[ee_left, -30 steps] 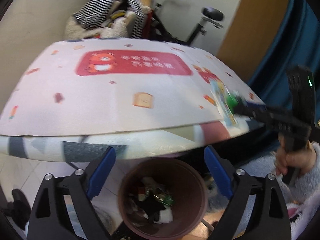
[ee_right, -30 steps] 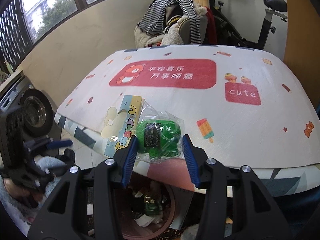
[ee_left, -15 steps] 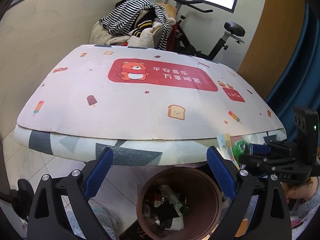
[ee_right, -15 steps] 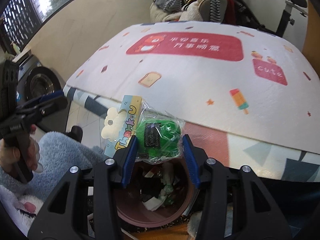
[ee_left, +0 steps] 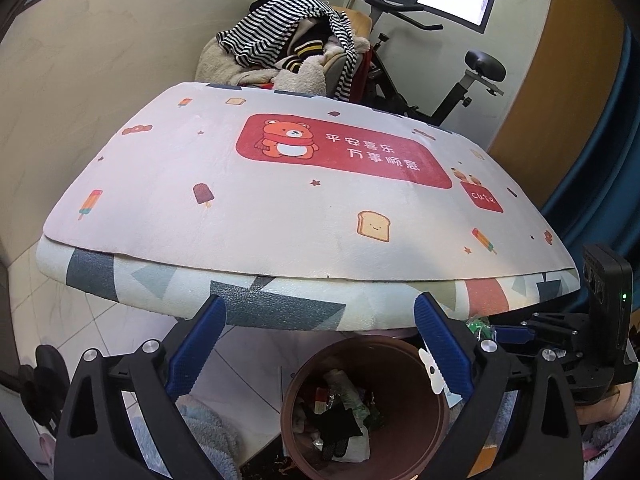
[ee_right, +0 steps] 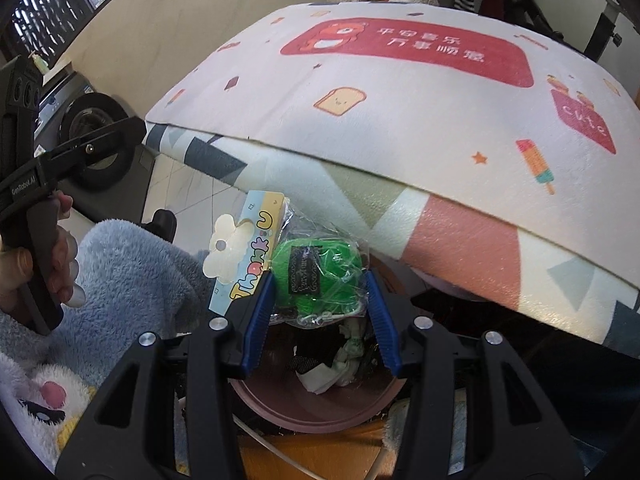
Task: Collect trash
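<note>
green packet [ee_right: 318, 276] pinched in the right gripper [ee_right: 320, 312] has left the surface [ee_right: 400, 120] and now hangs over the bin [ee_right: 304, 416], ready to drop; left gripper [ee_left: 320, 344] waits open, empty.

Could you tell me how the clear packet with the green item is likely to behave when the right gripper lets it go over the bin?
The clear packet is crinkled film, so it is probably light and floppy. Its "Thank U" card header sticks out sideways past the right gripper, so it may tumble while falling. The brown bin sits directly below, so it should likely land inside.
</note>
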A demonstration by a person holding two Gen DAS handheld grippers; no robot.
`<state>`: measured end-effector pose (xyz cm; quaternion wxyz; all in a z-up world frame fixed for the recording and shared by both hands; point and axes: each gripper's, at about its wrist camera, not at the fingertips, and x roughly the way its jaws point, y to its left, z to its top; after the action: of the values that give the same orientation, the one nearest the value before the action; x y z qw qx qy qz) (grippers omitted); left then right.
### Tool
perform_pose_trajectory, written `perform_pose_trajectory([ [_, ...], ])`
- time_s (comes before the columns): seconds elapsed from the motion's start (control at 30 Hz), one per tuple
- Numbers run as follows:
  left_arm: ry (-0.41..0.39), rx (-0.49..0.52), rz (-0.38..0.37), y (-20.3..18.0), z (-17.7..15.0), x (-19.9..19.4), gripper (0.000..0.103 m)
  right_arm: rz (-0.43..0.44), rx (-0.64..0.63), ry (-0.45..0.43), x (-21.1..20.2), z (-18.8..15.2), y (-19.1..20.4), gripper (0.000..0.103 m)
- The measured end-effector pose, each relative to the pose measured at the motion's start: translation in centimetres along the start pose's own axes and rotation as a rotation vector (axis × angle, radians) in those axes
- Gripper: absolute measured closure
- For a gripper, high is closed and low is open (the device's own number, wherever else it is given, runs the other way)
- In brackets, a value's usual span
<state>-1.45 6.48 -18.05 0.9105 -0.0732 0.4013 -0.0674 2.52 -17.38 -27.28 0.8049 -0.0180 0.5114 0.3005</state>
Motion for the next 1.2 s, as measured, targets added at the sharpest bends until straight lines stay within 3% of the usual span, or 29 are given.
perform_pose_trajectory([
  [0.13, -0.004, -0.005, 0.012, 0.2, 0.0, 0.0, 0.01, -0.011, 0.0, -0.009, 0.1, 0.1, 0.2, 0.051],
  [0.2, -0.008, -0.002, 0.023, 0.2, 0.2, -0.1, 0.009, -0.015, -0.001, -0.017, -0.1, 0.2, 0.3, 0.03],
  [0.37, -0.029, 0.01, 0.041, -0.1, 0.8, -0.6, 0.007, -0.076, 0.025, -0.08, -1.6, 0.7, -0.1, 0.009],
  [0.6, -0.097, 0.07, 0.073, -1.6, 3.5, -2.3, 0.006, -0.187, 0.008, -0.178, -5.0, 3.0, -0.5, 0.006],
  [0.7, -0.149, 0.1, 0.087, -2.7, 5.4, -3.6, 0.006, -0.242, -0.012, -0.261, -8.2, 4.4, -0.5, 0.006],
  [0.93, -0.278, 0.22, 0.123, -6.6, 9.9, -7.1, 0.006, -0.295, -0.018, -0.381, -13.4, 6.8, -1.7, 0.006],
  [1.2, -0.32, 0.33, 0.145, -9.2, 12.2, -9.6, 0.006, -0.344, -0.043, -0.479, -19.6, 9.5, -2.4, 0.006],
])
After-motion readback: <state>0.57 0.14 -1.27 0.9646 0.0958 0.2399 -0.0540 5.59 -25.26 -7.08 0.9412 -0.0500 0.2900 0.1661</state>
